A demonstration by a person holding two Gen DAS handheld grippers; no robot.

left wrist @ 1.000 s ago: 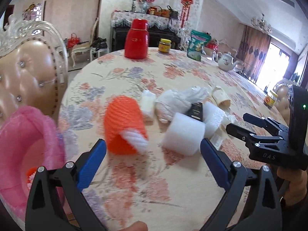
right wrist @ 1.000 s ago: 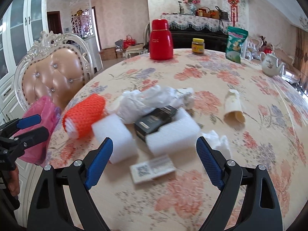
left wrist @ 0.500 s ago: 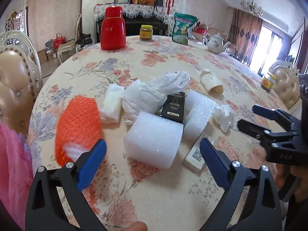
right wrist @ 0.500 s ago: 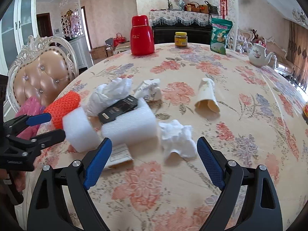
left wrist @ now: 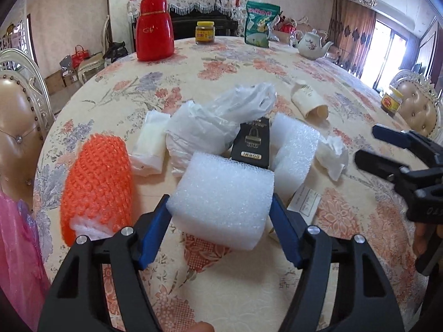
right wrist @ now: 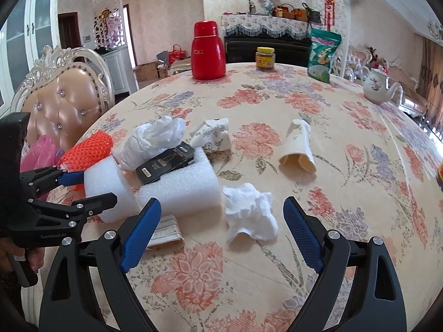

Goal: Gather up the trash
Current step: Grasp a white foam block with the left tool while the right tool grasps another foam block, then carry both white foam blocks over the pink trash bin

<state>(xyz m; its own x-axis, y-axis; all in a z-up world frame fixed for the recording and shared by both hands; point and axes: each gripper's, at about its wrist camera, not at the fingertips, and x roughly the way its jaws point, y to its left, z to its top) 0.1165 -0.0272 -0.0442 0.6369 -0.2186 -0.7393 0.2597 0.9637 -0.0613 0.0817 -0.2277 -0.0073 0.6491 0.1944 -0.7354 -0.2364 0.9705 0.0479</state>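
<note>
so, progress: early by the look of it; most trash not yet off the table.
left gripper: fingers closed in against both sides of the near foam block, pinching it; block seemingly on the cloth yet.
right gripper: fingers spread wide, gripping nothing, straddling the crumpled tissue just ahead.
left to gather: second foam block, black box, white plastic bag, orange mesh roll, paper cup on its side, printed slip.
pink bag: at the table's left edge, likely the bin; contents not visible.
not trash, probably: red flask, teapot.
</note>
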